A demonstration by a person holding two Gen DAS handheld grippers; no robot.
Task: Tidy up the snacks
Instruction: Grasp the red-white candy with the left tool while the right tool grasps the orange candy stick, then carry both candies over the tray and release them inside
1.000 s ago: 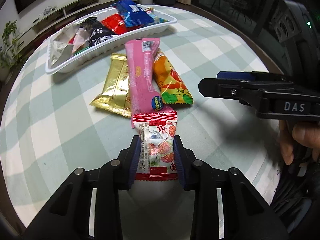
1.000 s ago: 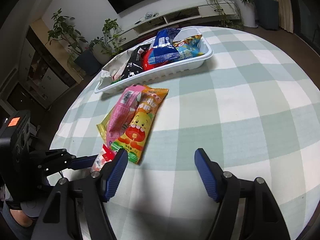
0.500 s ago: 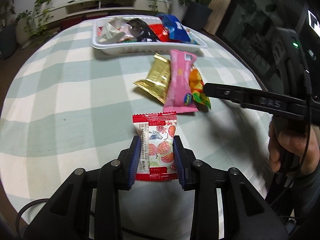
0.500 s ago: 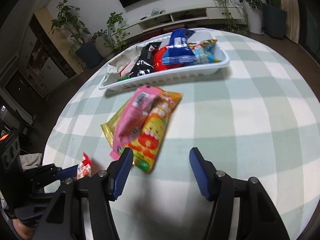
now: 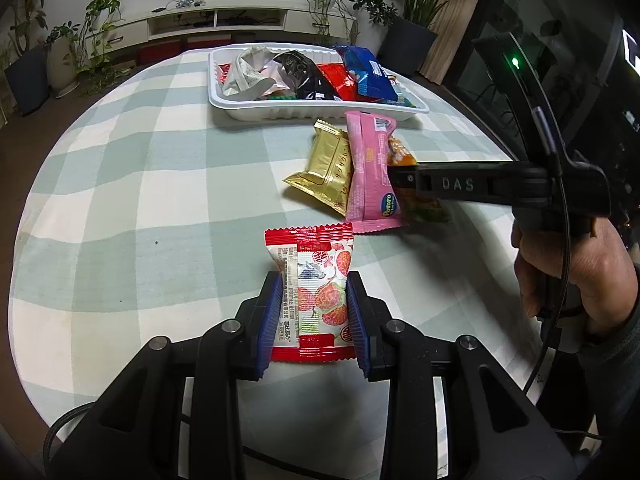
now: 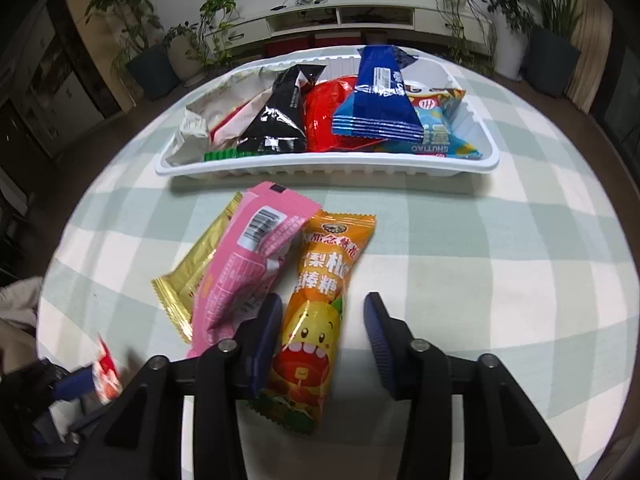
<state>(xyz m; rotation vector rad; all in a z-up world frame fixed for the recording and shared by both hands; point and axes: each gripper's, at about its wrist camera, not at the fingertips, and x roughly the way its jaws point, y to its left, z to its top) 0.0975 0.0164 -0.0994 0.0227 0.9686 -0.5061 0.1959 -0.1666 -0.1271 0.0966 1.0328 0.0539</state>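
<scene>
Over the checked table [image 5: 120,184], your left gripper [image 5: 314,312] pinches the red packet [image 5: 314,292]; at 3 o'clock, your right gripper [image 6: 320,336], tilted down, is closing around the orange packet [image 6: 320,312].

Left gripper [image 5: 314,316]: matte black plastic linkage arms, round silver pivot screws on each arm, ribbed dark-blue pads [image 5: 270,320] on both fingers. A black cable loops off its lower left side.

Right gripper [image 6: 320,340]: same black arms, silver screws, ribbed blue pads. Side-on, its black body carries raised letters "DAS", a small green light on the upright block, and a thin dark cable. The hand [image 5: 576,272] on it wears a dark grey sleeve.
</scene>
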